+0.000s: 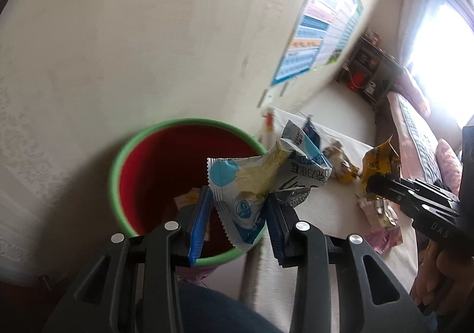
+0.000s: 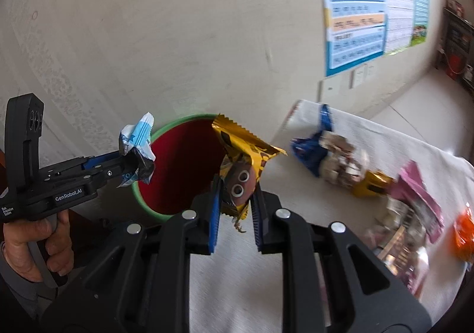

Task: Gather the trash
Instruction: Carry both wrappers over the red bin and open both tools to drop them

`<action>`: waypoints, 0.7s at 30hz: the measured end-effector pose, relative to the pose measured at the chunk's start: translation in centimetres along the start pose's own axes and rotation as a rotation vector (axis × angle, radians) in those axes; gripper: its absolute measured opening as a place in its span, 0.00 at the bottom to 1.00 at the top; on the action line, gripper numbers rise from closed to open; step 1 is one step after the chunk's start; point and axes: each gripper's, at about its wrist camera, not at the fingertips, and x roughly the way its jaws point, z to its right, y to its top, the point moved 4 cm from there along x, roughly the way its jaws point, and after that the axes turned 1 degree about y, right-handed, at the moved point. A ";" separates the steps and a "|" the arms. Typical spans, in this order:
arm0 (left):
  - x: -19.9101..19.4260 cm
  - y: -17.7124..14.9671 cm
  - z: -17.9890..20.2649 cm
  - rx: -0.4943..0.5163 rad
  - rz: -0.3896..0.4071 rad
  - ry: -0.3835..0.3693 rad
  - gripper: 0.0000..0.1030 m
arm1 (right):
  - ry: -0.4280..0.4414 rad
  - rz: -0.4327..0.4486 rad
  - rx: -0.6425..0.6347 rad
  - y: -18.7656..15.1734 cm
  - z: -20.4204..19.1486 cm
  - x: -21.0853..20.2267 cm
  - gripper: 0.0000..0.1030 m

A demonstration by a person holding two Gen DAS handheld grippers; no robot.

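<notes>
Bin: one red bin (image 1: 166,173) with a green rim – the landmark, standing against the pale wall (image 1: 118,51).
Left gripper (image 1: 237,214): clamped on one white-and-blue wrapper (image 1: 251,181), held over the bin's mouth.
Right gripper (image 2: 235,208): clenched on one gold wrapper (image 2: 246,161) with googly eyes, at the bin's right edge.
Table (image 2: 370,137): one, white-covered, right of the bin.
Loose trash: one blurred heap (image 2: 370,184) – blue, gold, pink and orange packets, well right of the bin; exact count unclear.
Poster (image 2: 370,9): one, on the wall above the table.
</notes>
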 end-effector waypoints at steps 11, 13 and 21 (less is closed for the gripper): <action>0.7 1.0 -4.3 -0.060 0.007 0.040 0.33 | 0.047 -0.046 -0.078 2.5 -4.8 5.2 0.18; 1.0 1.2 -4.7 -0.068 0.010 0.042 0.33 | 0.051 -0.059 -0.079 2.6 -5.1 6.1 0.18; 2.7 1.3 -5.6 -0.071 -0.016 0.044 0.34 | 0.040 -0.105 -0.099 2.7 -6.1 8.6 0.18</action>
